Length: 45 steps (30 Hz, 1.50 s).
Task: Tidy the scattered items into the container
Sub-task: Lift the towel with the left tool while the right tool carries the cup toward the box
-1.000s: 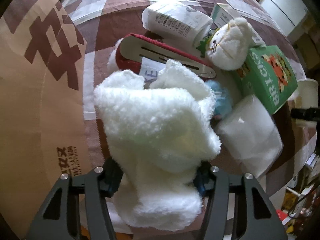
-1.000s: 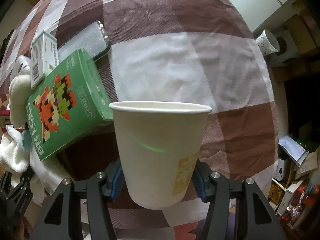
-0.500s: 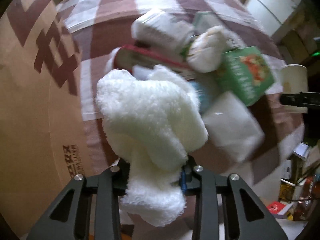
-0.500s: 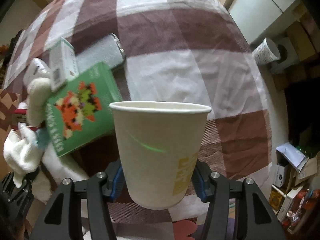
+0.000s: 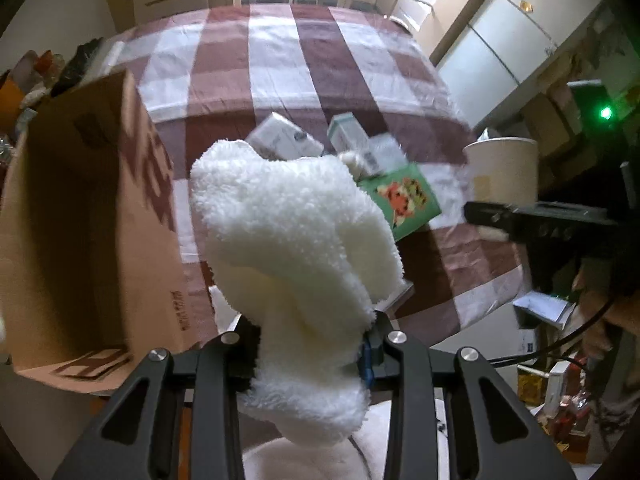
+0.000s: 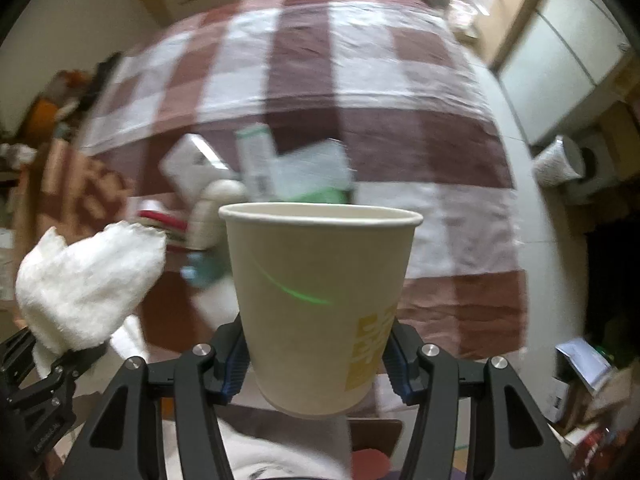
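White fleece cloth (image 5: pixel 292 240), thick and fluffy, is pinched at its lower end by the left gripper (image 5: pixel 310 354); the jaws press into the pile from both sides, and the free part stands up in front of the camera, clear of the table. Brown cardboard box (image 5: pixel 80 216), the container, stands open at the left of the left wrist view with printed characters on its outer wall; the cloth is beside it, not inside it.

Cream paper cup (image 6: pixel 320 304), upright with its mouth up, is gripped low on its wall by the right gripper (image 6: pixel 316 364); blue pads bear on both sides, and a yellow print shows on the cup's lower right. The cup is held above the table. From the left wrist view the same cup appears at the right, with a dark finger of the right gripper across its lower part.

Checked brown-and-white tablecloth (image 5: pixel 304 64) covers the table. On it lies a cluster of loose items: a green box (image 5: pixel 404 200) with a pixel figure on its face, a white pack (image 5: pixel 284 140) and a small white-and-green carton (image 5: pixel 348 136) behind it. The right wrist view is blurred, so the items there cannot be told apart clearly. A white bin (image 6: pixel 560 160) stands on the floor at far right.
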Tool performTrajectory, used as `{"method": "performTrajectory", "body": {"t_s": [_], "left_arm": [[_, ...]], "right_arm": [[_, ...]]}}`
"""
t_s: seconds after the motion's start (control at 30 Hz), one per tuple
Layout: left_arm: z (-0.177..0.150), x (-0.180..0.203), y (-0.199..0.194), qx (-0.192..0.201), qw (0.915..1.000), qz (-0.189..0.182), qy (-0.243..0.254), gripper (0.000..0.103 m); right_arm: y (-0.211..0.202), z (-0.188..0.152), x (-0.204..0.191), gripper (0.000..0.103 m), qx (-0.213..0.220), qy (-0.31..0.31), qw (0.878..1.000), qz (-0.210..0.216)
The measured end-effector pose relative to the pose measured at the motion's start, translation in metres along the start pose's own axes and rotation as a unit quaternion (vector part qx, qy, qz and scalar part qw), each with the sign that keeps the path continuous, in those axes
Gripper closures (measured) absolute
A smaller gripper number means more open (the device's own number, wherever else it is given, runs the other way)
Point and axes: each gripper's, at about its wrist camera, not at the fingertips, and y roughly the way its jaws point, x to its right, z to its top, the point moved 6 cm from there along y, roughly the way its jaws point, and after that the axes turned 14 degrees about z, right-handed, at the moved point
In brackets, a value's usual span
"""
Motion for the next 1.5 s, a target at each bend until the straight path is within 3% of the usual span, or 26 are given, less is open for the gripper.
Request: {"method": "performTrajectory", "body": {"t_s": [0.37, 0.7, 1.1, 1.5], "left_arm": [[0.016, -0.056, -0.065, 0.038, 0.9976, -0.017, -0.056, 0.069], [0.033, -0.124, -0.111, 0.08, 0.9913, -0.018, -0.103, 0.069], [0.038, -0.172, -0.127, 0.094, 0.9853, -0.015, -0.142, 0.069], [0.014, -0.186, -0.093, 0.051, 0.9854, -0.015, -0.162, 0.069]], "right_arm": [[-0.022, 0.021, -0.107, 0.046, 0.016, -0.093, 0.994, 0.048], [-0.034, 0.037, -0.181, 0.046, 0.016, -0.159, 0.984, 0.077], [-0.034, 0.051, -0.255, 0.046, 0.003, -0.226, 0.968, 0.111], [-0.012, 0.047, -0.298, 0.046, -0.04, -0.259, 0.955, 0.142]]}}
